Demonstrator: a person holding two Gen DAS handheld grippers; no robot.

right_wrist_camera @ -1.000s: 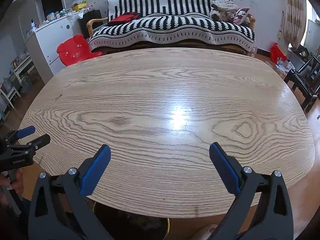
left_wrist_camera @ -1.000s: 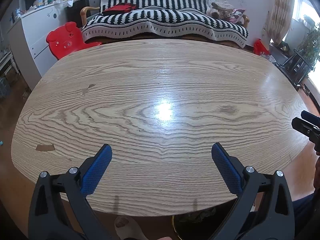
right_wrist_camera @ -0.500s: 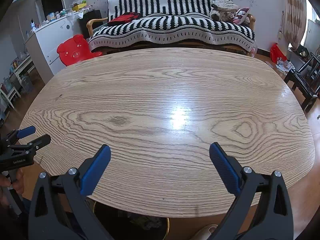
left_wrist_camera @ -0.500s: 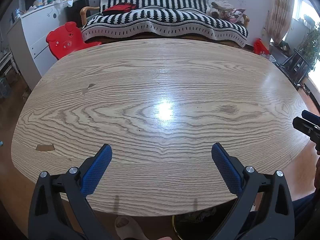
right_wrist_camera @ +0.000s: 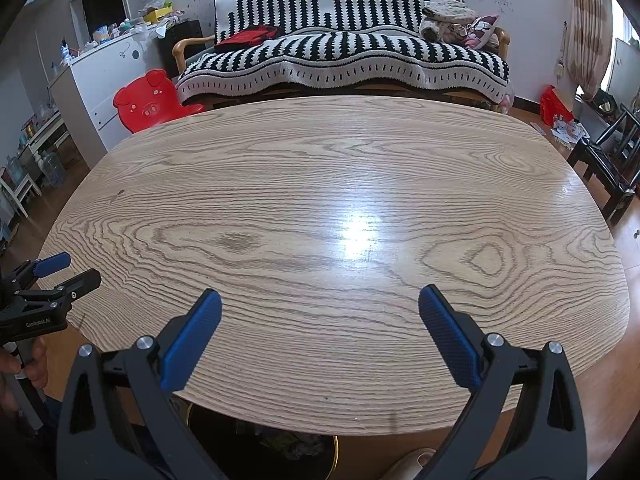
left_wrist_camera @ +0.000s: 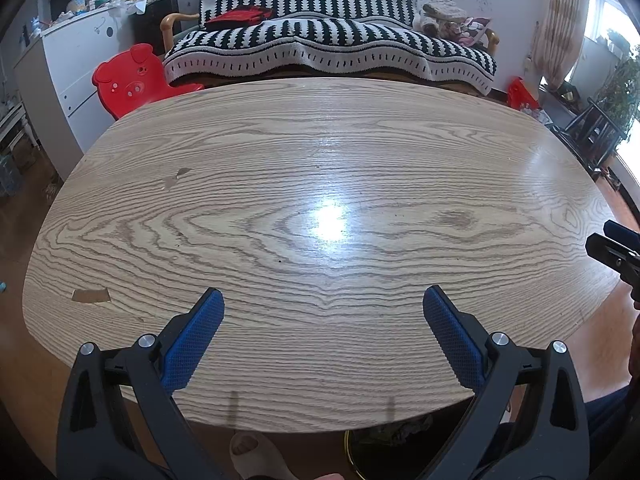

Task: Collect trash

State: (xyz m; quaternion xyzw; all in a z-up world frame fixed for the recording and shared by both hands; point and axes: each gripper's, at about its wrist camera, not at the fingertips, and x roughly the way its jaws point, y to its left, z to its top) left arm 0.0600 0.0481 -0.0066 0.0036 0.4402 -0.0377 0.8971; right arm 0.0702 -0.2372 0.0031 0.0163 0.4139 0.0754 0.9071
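Left tongs (left_wrist_camera: 323, 307) spread wide; right tongs (right_wrist_camera: 320, 307) likewise, level.

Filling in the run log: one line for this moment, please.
left hand-held gripper: open, empty | right hand-held gripper: open, empty | table: no trash seen | bin: under near edge

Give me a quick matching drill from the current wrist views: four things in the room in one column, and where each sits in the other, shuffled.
Things:
1. red pig-shaped plastic stool
2. black-and-white striped knitted blanket
3. dark bin with a gold rim holding crumpled trash
4. red folded cloth

Places:
A. under the near edge of the oval wooden table
B. on the left part of the sofa seat
C. draped over the sofa beyond the table
D. on the floor beside the white cabinet, left of the sofa

Pairs: 1-D, 2-C, 3-A, 4-B
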